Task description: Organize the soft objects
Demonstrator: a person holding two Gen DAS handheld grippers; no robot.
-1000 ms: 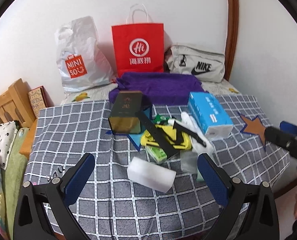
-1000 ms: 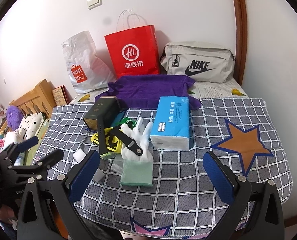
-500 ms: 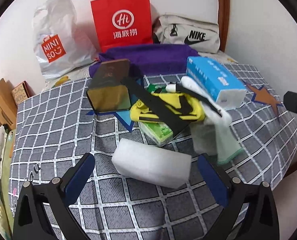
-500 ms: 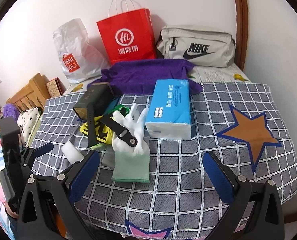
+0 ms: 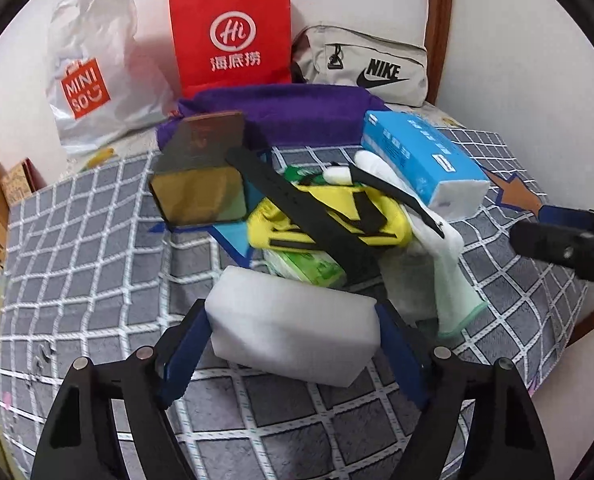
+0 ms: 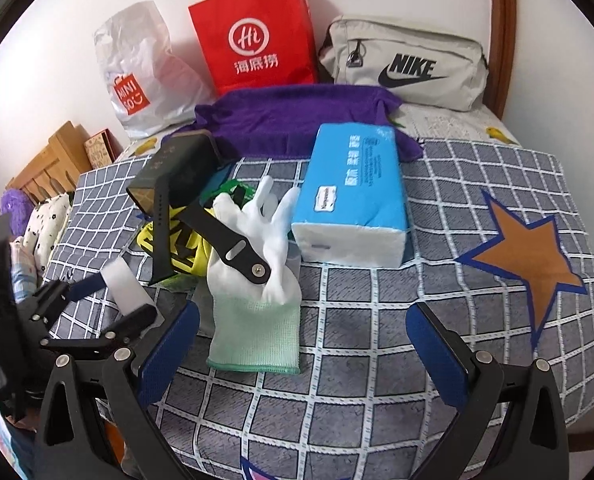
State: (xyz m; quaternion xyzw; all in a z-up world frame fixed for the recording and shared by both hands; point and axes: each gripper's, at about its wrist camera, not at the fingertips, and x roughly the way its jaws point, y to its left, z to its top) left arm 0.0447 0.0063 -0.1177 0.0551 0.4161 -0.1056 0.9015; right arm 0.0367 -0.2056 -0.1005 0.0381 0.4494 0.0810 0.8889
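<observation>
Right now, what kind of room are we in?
Most likely a bedroom. The things lie on a checked blanket spread like a bed cover, a wooden headboard stands at one side, and shopping bags lean on the wall.

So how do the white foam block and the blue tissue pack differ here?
The white foam block is plain and unprinted; the blue tissue pack has a printed blue wrapper with white ends. The foam block sits between the fingers of the closing left gripper; the tissue pack has no gripper around it. The block lies at the near edge of the pile, the pack at its far right. Both are box-shaped and rest on the checked cloth.
</observation>
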